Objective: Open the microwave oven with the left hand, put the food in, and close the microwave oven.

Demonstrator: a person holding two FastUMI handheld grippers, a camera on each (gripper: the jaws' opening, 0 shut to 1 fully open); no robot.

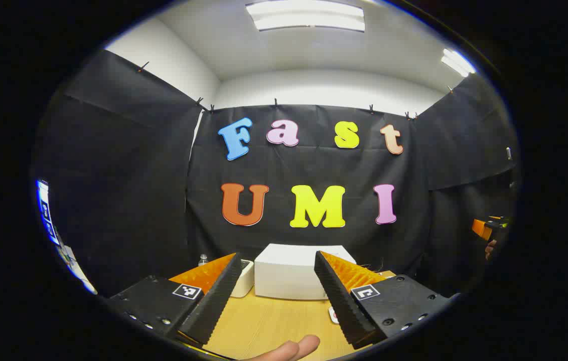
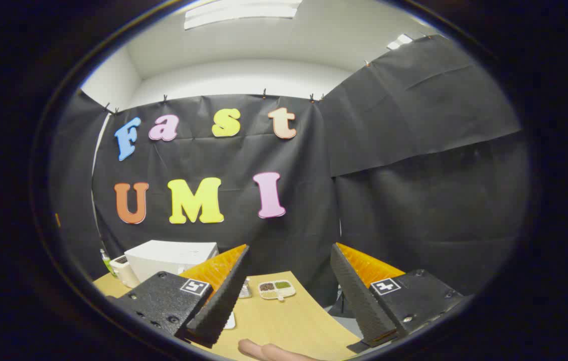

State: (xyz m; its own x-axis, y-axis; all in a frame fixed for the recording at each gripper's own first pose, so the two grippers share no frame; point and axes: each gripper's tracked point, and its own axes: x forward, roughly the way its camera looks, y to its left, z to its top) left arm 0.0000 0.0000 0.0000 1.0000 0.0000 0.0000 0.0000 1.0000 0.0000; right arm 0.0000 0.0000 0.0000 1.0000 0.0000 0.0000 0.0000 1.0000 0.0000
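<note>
Left gripper view: a fingertip (image 1: 294, 348) of the person's hand shows at the lower edge. Above it, the left tongs (image 1: 276, 288) stand wide open, fingers well apart, with nothing between them. Beyond the fingers lies the light wooden desk (image 1: 274, 326). Between the two fingers, farther back on the desk, sits the white box-shaped microwave oven (image 1: 291, 271), its door shut as far as can be told. A small white appliance (image 1: 244, 278) stands just beside its left side, and a clear plastic bottle (image 1: 203, 259) stands farther left. At the far right edge, part of the other gripper, held by a hand (image 1: 489, 248), is visible.

Right gripper view: fingers (image 2: 269, 351) of the holding hand show at the lower edge. The right tongs (image 2: 289, 291) are likewise wide open and hold nothing. On the desk (image 2: 289, 326) beyond them lies the food: a small pale divided tray with dark and green portions (image 2: 276, 289) (contents too small to identify). The microwave oven (image 2: 171, 258) sits to the left, well apart from the tray, against the black cloth wall (image 2: 414, 175).
</note>
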